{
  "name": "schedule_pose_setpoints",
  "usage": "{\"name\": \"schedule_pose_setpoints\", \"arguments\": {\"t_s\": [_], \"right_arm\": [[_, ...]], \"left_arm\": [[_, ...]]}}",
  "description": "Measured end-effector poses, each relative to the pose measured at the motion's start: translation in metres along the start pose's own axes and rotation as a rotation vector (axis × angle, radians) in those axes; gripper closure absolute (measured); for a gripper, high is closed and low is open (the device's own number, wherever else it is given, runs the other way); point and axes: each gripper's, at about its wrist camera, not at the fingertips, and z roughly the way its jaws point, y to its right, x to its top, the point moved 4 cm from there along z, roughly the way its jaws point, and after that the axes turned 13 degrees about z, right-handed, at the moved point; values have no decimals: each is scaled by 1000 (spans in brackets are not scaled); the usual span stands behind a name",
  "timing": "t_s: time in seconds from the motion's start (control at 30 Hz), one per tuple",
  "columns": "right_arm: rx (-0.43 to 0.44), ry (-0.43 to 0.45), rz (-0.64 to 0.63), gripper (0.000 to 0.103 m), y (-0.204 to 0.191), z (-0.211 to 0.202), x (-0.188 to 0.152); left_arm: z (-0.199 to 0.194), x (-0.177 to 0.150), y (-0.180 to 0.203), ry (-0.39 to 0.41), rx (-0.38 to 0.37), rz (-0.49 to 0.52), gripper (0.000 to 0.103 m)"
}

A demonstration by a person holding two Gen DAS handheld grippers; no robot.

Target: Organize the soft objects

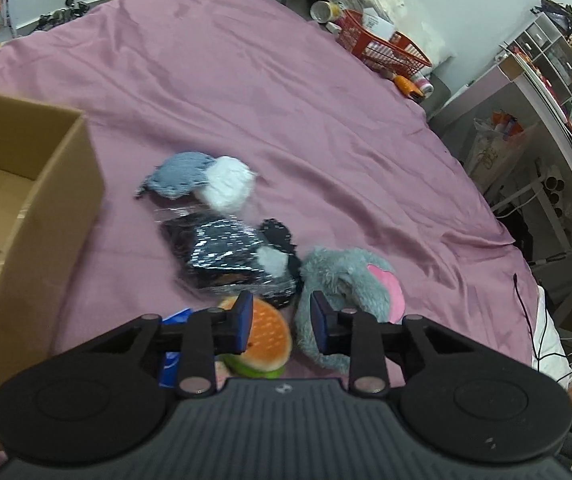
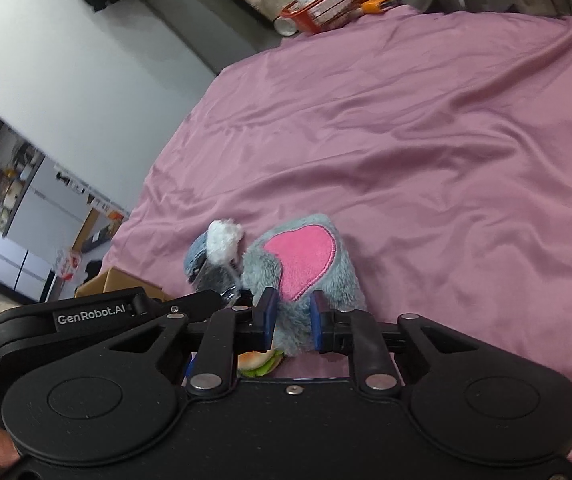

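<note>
On the pink sheet [image 1: 286,112] lies a pile of soft things. A grey plush elephant [image 1: 350,276] with a pink ear fills the gap of my right gripper [image 2: 292,316], which is shut on the elephant [image 2: 306,256]. A burger plush [image 1: 269,332] sits below my left gripper [image 1: 281,320], whose jaws stand open above it, one finger over the bun. A grey and white knitted toy [image 1: 201,180] and a black sparkly wrapped bundle [image 1: 225,256] lie just beyond. The burger [image 2: 257,360] peeks out under the right gripper too.
An open cardboard box [image 1: 45,200] stands on the left of the bed. A blue item [image 1: 173,360] lies under the left finger. A red basket [image 1: 382,44] with bottles sits at the far edge. Shelves [image 1: 558,72] and clutter stand past the bed's right side.
</note>
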Motion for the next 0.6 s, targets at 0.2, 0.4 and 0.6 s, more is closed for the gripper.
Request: {"name": "schedule_pose_setpoints", "arguments": {"t_s": [0.2, 0.4, 0.6], "right_arm": [[-41, 67, 54, 85, 19, -10, 11], [-48, 81, 96, 85, 33, -11, 14], [-38, 90, 180, 81, 48, -13, 19]], "left_arm": [[19, 4, 21, -8, -50, 14, 73], [39, 6, 42, -19, -94, 29, 73], [54, 3, 51, -30, -116, 28, 79]]}}
